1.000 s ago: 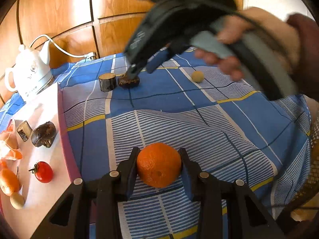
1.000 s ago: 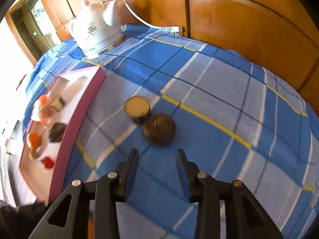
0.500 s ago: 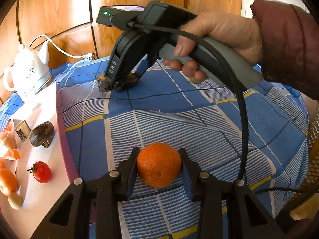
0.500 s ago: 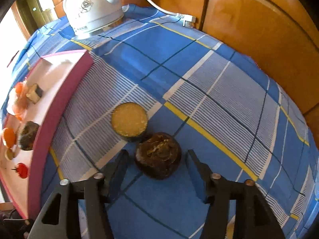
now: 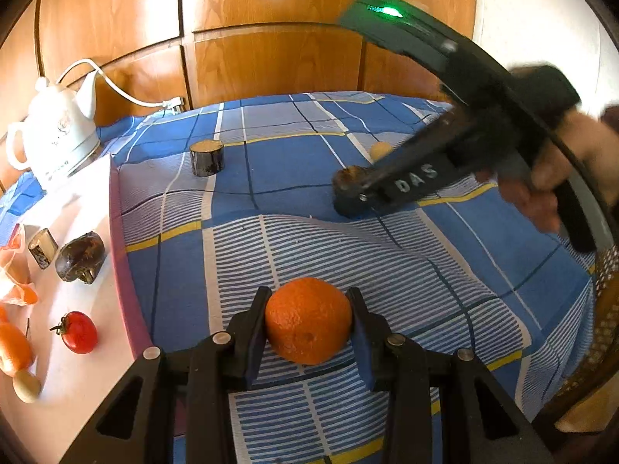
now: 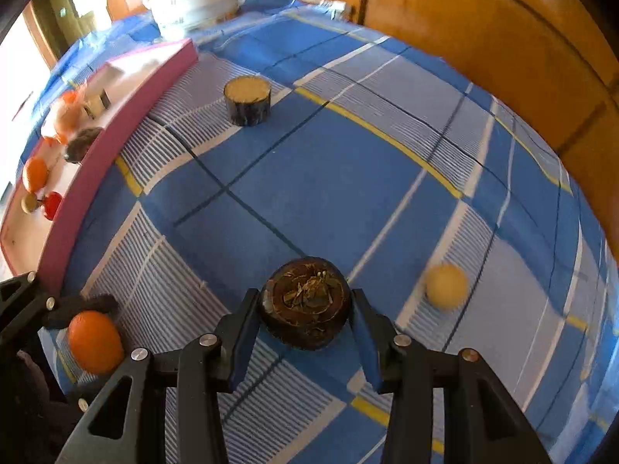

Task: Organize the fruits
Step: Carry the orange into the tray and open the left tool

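- On the white tray (image 5: 77, 379) at the left, a tomato (image 5: 78, 331) and several other pieces already sit.
- Left gripper (image 5: 307, 332): jaws clamped on an orange (image 5: 307, 320).
- Right gripper (image 6: 305, 323): jaws closed around a dark brown fruit (image 6: 305, 305).
- Left on the checked cloth (image 6: 348, 178): a cut cylinder piece (image 6: 247, 100) and a small yellow ball (image 6: 445, 284).

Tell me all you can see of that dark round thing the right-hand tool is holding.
The dark brown round fruit is squat and flat-topped, with a rough, dry, flaky tan centre and a smooth dark rim. The jaws of the right gripper press on its two sides. It stays upright, just above or on the blue checked cloth. A small pale ball lies apart to its right. In the left view the tool partly hides it.
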The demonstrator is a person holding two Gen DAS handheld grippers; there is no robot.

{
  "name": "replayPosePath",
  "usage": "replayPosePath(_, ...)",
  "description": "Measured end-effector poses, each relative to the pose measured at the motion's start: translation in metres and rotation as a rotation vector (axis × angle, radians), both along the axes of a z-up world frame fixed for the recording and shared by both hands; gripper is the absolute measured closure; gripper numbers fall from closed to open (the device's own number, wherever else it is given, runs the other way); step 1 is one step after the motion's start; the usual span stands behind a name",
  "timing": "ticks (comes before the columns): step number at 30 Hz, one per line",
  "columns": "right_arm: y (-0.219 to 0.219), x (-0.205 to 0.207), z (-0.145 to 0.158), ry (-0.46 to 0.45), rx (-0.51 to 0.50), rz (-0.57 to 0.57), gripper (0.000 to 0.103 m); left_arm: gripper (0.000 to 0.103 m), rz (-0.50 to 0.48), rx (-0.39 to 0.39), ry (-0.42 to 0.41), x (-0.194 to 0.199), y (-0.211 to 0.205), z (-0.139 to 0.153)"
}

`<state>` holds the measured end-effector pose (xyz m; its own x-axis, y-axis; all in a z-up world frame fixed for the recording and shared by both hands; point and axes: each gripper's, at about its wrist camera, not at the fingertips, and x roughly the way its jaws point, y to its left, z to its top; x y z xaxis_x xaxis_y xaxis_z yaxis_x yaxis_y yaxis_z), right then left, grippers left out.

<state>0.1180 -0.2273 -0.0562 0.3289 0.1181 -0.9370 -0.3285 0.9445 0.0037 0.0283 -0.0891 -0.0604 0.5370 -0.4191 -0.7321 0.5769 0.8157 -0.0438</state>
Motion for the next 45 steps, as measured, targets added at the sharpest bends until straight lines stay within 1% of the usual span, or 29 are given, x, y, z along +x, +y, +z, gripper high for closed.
replayPosePath(2, -0.006, -0.001, -0.001, -0.007, 0.037, -0.019, 0.057, 0.064, 0.010, -0.015, 0.009, 0.001, 0.003, 0.004)
replayPosePath(5, -0.008, -0.002, -0.002, -0.011, 0.047, -0.016, 0.057, 0.064, 0.029, -0.044, -0.009, 0.001, 0.010, 0.019)
replayPosePath(8, -0.009, -0.004, -0.004, -0.017, 0.064, -0.017, 0.056, 0.064, 0.080, -0.076, -0.011, 0.004, 0.022, 0.037)
replayPosePath(12, -0.007, -0.005, -0.005, -0.025, 0.060, -0.018, 0.056, 0.064, 0.181, -0.125, -0.031, 0.009, 0.047, 0.067)
replayPosePath(15, -0.010, -0.005, -0.005, -0.027, 0.068, -0.028, 0.056, 0.064, 0.250, -0.124, -0.060, 0.012, 0.064, 0.084)
replayPosePath(19, -0.011, -0.008, -0.004, -0.032, 0.064, -0.030, 0.056, 0.064, 0.322, -0.106, -0.082, 0.017, 0.084, 0.095)
replayPosePath(23, -0.012, -0.007, -0.004, -0.031, 0.071, -0.039, 0.055, 0.064, 0.374, -0.092, -0.094, 0.016, 0.102, 0.097)
replayPosePath(34, -0.016, -0.003, -0.005, -0.027, 0.094, -0.059, 0.054, 0.064, 0.477, -0.075, -0.029, 0.017, 0.140, 0.075)
replayPosePath(37, -0.017, -0.002, -0.005, -0.025, 0.101, -0.067, 0.054, 0.064, 0.507, -0.085, -0.002, 0.021, 0.150, 0.067)
replayPosePath(40, -0.014, -0.003, -0.006, -0.035, 0.072, -0.061, 0.057, 0.064, 0.527, -0.099, 0.019, 0.025, 0.159, 0.063)
replayPosePath(45, -0.011, -0.004, -0.006, -0.040, 0.053, -0.058, 0.057, 0.064, 0.556, -0.160, 0.084, 0.050, 0.178, 0.059)
